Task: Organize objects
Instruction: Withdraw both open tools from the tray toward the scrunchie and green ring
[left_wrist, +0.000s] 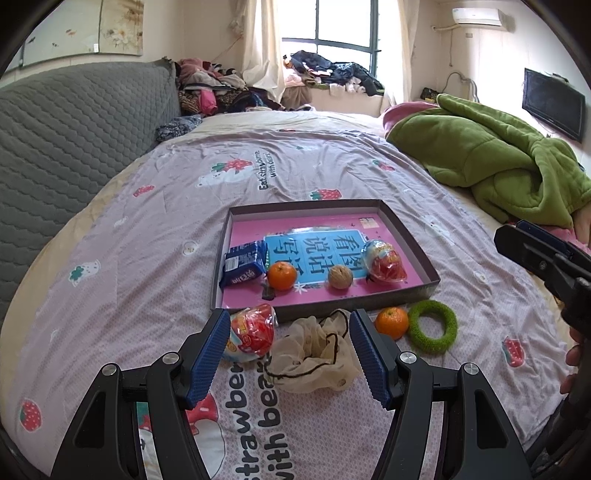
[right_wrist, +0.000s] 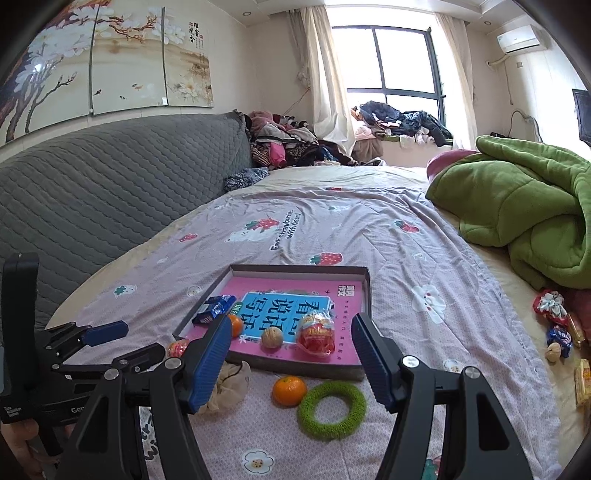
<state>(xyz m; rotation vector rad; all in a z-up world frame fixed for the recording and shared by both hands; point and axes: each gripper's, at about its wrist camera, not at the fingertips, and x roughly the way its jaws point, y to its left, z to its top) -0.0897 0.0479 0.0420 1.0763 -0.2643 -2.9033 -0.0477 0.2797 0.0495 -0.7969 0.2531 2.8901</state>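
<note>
Loose wrapped sweets (right_wrist: 559, 325) by the green blanket (right_wrist: 524, 206) appear only in the right view; both jaws spread, empty.

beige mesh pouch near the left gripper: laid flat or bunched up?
Bunched up. The beige mesh pouch lies crumpled on the bedsheet, its dark drawstring looping loose, between the open fingers of the left gripper, untouched.

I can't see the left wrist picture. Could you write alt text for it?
Open left gripper hovers over a crumpled beige mesh pouch on a strawberry-print bedsheet, beside a red snack packet, an orange tangerine and a fuzzy green ring. Behind lies a shallow cardboard tray holding more snacks.
</note>
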